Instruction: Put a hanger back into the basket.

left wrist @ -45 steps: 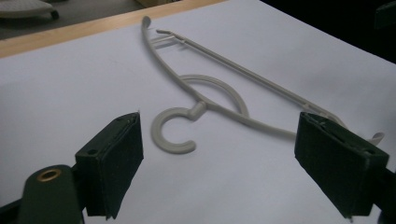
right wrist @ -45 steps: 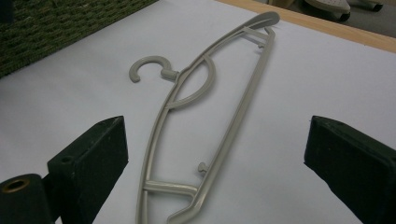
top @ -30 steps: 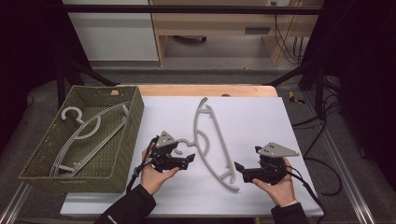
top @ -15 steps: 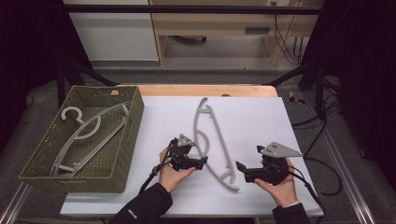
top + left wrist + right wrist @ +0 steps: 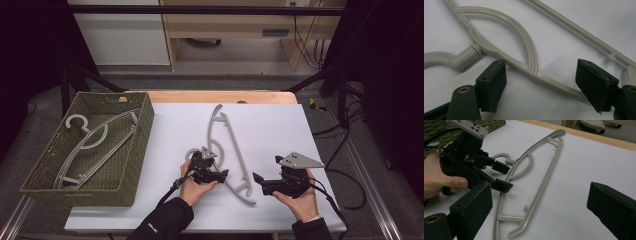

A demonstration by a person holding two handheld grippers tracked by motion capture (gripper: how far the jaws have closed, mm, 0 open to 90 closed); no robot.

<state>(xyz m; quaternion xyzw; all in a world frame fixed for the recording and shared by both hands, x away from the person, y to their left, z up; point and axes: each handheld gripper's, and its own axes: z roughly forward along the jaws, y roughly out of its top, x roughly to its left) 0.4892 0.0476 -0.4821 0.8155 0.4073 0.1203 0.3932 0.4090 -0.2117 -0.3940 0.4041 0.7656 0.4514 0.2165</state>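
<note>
There are two grey plastic hangers and one basket. One hanger (image 5: 227,150) lies flat on the white table (image 5: 270,125), near the middle, with its round hook pointing to the left and its long arms running from far to near. It is made of smooth, thin bars with a curved inner brace and a straight bottom bar. The second hanger (image 5: 92,145) lies inside the green woven basket (image 5: 127,160), which is rectangular with a rough weave and stands at the left side of the table. There are two grippers, each held in one hand. The left gripper (image 5: 541,87) is at the hanger's neck, just right of the hook; its two black padded jaws are spread, one on each side of the hanger's arm, not yet pinching it. The right gripper (image 5: 259,181) is held near the right of the hanger's near end, apart from it, with jaws spread wide and nothing between them.
</note>
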